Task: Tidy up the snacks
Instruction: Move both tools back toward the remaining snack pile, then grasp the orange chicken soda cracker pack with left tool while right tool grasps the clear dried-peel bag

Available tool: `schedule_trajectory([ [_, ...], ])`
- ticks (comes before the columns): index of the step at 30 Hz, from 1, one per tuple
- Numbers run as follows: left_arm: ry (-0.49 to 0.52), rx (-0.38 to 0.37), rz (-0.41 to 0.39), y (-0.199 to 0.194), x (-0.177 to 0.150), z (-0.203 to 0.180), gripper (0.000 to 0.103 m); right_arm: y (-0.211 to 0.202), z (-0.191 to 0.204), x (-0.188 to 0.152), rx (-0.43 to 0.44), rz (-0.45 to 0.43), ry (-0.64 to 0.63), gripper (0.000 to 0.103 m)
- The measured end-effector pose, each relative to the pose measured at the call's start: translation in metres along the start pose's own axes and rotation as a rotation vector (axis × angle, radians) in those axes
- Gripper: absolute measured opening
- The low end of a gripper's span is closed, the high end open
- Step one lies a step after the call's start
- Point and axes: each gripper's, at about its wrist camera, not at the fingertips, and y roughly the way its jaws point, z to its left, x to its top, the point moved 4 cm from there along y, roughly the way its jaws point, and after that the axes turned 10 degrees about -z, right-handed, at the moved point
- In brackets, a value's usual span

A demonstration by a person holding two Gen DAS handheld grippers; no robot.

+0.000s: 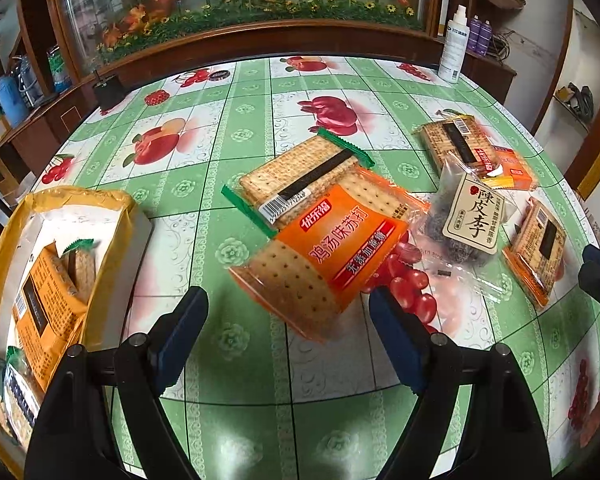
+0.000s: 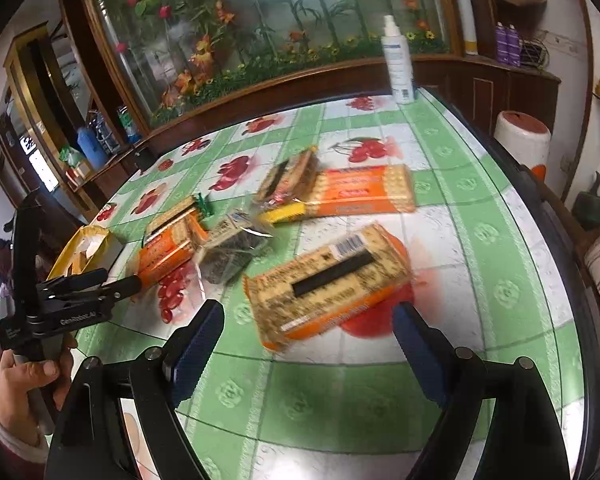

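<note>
My left gripper [image 1: 289,296] is open just above the table. The near end of an orange soda-cracker pack [image 1: 328,256] lies between its fingertips, untouched. That pack rests on a green-edged cracker pack [image 1: 300,168]. A clear bag of dried plums [image 1: 470,220] lies to the right, with more cracker packs [image 1: 458,142] behind it. A yellow box [image 1: 112,216] at the left holds several packs. My right gripper [image 2: 310,312] is open too, its fingertips either side of the near end of a face-down cracker pack [image 2: 328,280]. A hand [image 2: 28,376] holds the left gripper [image 2: 84,284] there.
A white spray bottle [image 2: 398,64] stands at the table's far edge. A small black object [image 1: 108,90] sits at the back left. Beyond the round table's right edge [image 2: 540,216] stands a white and red stool [image 2: 522,136]. A wooden cabinet runs behind the table.
</note>
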Motion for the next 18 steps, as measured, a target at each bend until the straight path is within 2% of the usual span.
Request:
schedule_trajectory([
  [9, 0.032, 0.024, -0.027, 0.006, 0.009, -0.001, 0.083, 0.031, 0.042, 0.008, 0.035, 0.034, -0.036, 0.088],
  [18, 0.033, 0.001, -0.029, 0.017, 0.012, -0.002, 0.083, 0.057, 0.061, 0.01, 0.05, 0.055, -0.027, 0.088],
])
